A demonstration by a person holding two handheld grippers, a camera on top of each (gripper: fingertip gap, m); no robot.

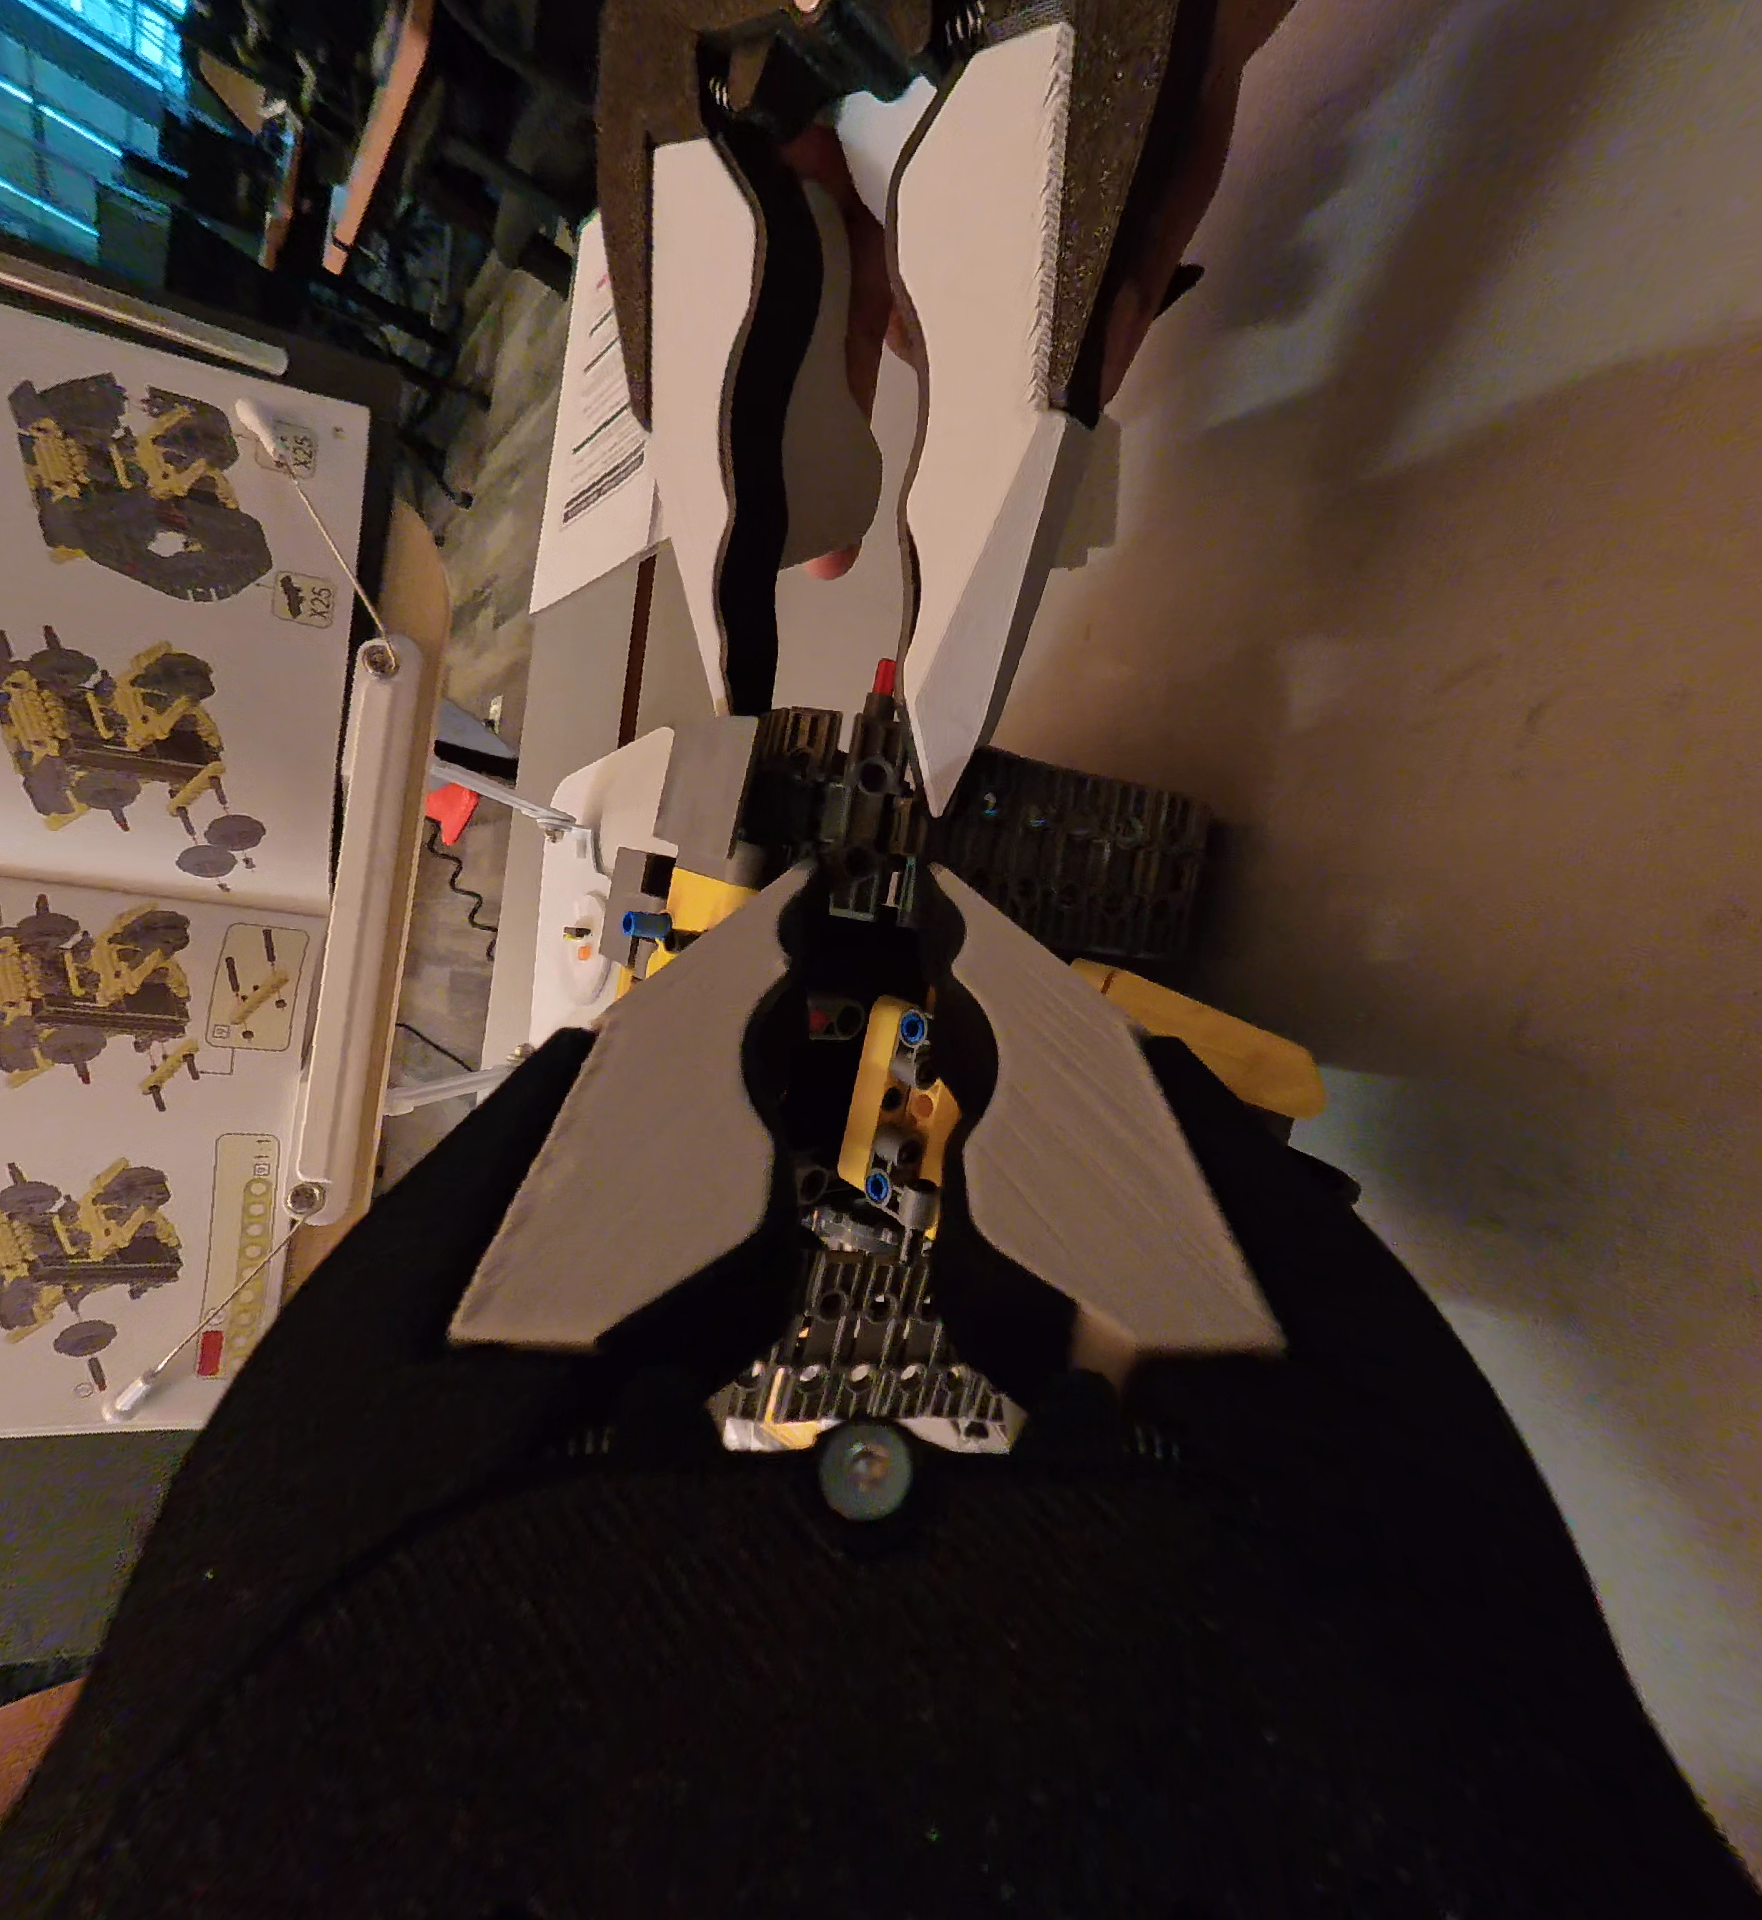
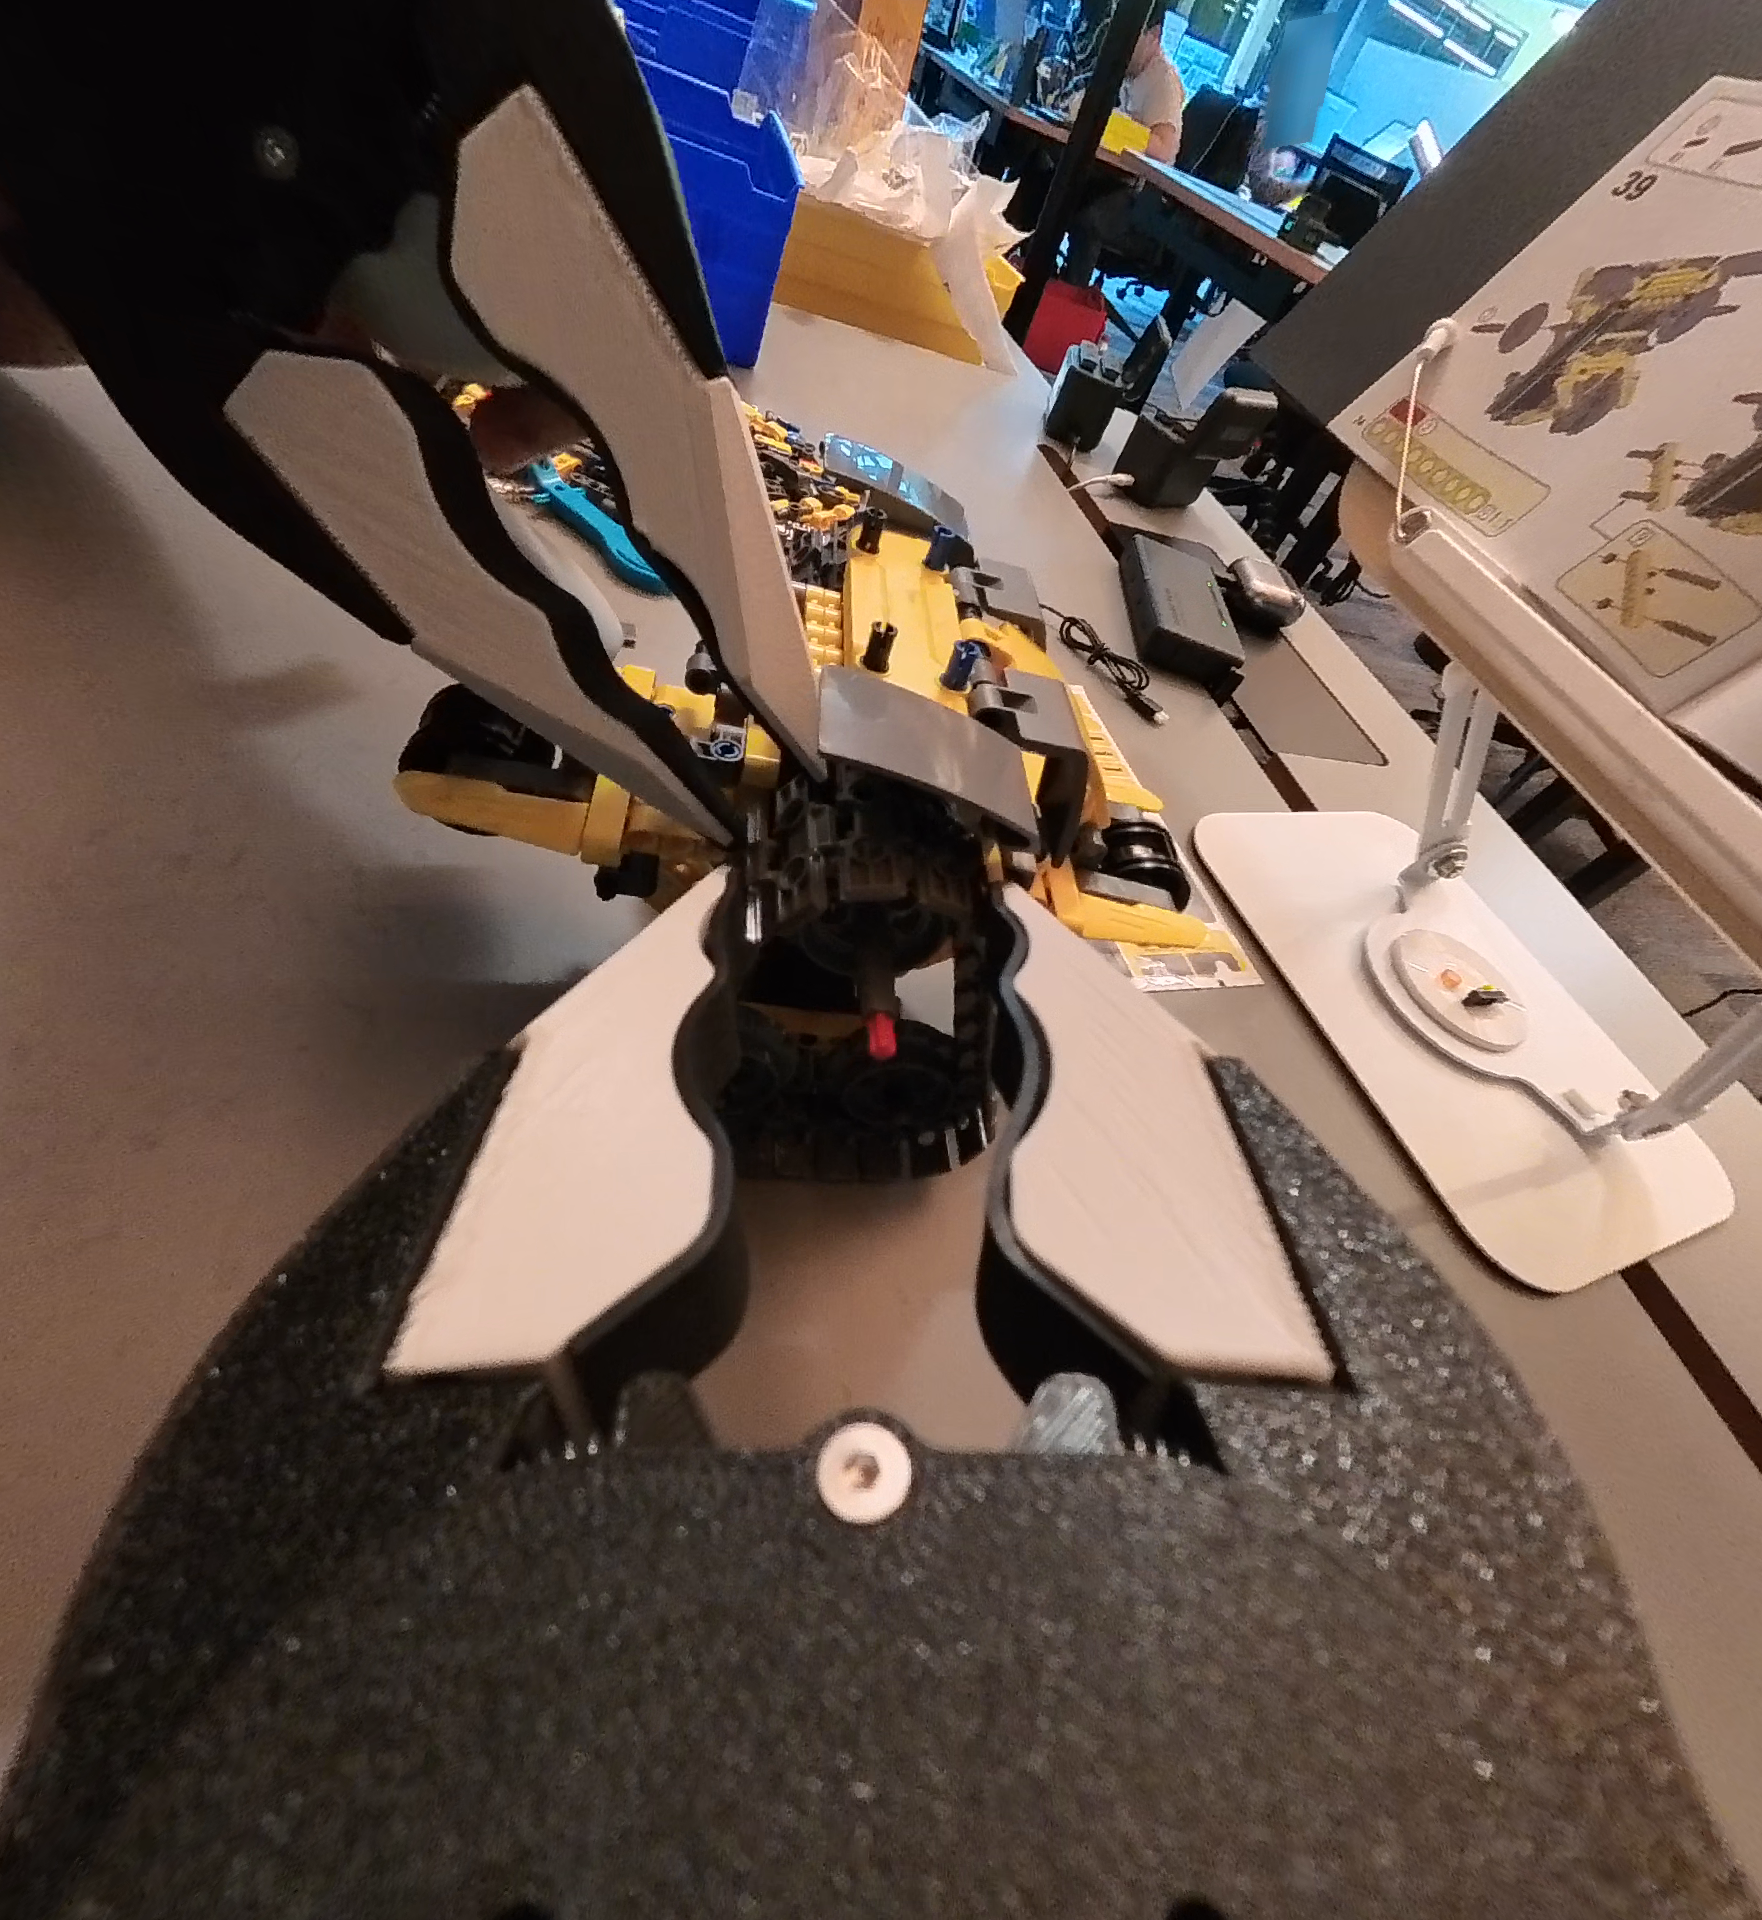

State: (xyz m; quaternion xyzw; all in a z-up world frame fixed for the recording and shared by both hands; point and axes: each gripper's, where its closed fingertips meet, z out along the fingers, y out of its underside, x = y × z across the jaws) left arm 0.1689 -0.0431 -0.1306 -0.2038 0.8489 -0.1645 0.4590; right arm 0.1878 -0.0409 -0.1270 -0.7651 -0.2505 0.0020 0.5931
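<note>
While both grippers, left gripper (image 1: pixel 861 883) and right gripper (image 2: pixel 856 894), pinch the yellow brick vehicle (image 2: pixel 918 644), it rests on the bench (image 2: pixel 181 831).

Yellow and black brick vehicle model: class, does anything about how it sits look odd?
Yes. The yellow and black brick vehicle model seems tipped on its side on the grey table, a tracked wheel facing the right gripper; both grippers pinch its dark frame.

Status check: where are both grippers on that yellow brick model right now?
Left gripper and right gripper both shut on the yellow and black brick model, tip to tip. Red pin between right fingers. Instruction booklet alongside.
</note>
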